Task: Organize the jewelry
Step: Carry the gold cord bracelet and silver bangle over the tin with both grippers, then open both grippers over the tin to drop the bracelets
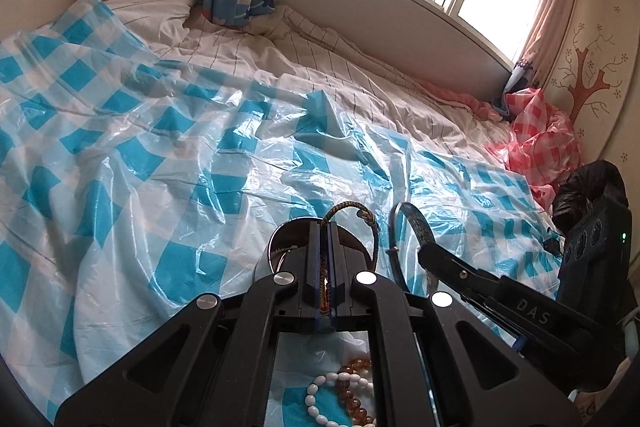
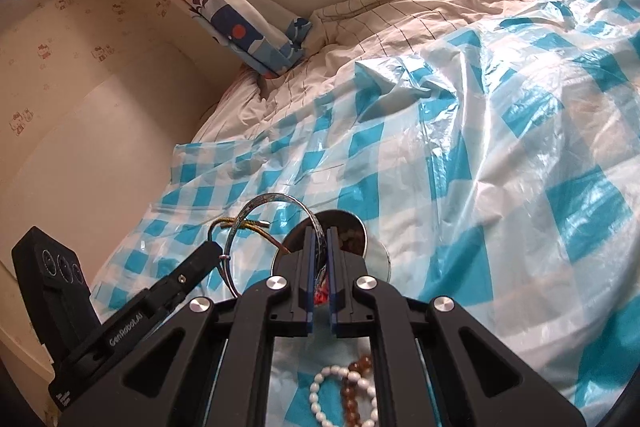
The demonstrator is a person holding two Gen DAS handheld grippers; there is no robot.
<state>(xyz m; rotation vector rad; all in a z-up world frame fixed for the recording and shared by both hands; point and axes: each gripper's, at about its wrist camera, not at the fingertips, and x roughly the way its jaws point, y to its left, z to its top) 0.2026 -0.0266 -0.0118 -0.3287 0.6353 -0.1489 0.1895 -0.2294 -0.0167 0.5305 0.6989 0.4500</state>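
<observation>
The left gripper pinched a braided cord bracelet and the right gripper pinched a thin patterned bangle, both just above the round tin, so either could slip onto the bed.

A glossy, crinkled plastic sheet in blue checks covers the matt striped cloth bedding. The cord bracelet looks woven and rough; the white beads are smooth, the amber beads glassy. The round tin is shiny metal.
</observation>
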